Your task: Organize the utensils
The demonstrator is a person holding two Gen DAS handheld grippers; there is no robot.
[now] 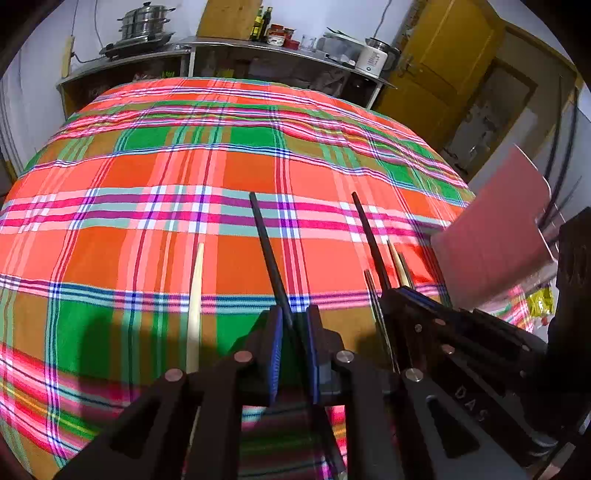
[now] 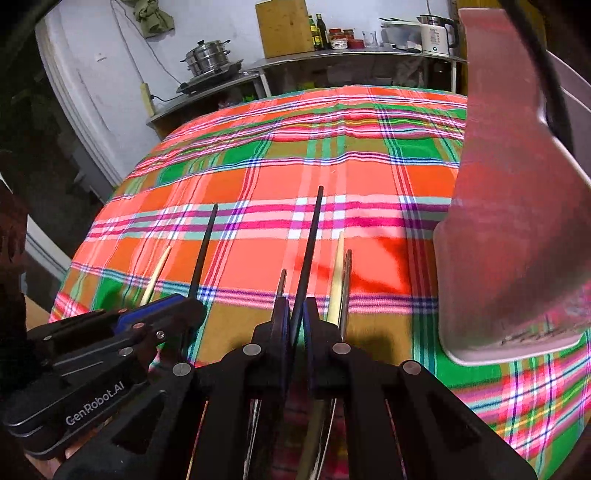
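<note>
Both tongs, left (image 1: 293,332) and right (image 2: 295,326), were clamped on one black chopstick (image 1: 267,251) each, mid-gathering; next, carrying them right to the pink holder (image 2: 513,236).

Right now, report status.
Left gripper shut on black chopstick. Right gripper shut on second black chopstick. Pink holder right of both, path unobstructed.

Pink holder (image 2: 517,206) at my 2 o'clock is blurred, top cut off. Black chopstick's (image 1: 267,251) lower end is hidden in my left gripper (image 1: 295,325); counter jars (image 1: 280,35) are too small.
</note>
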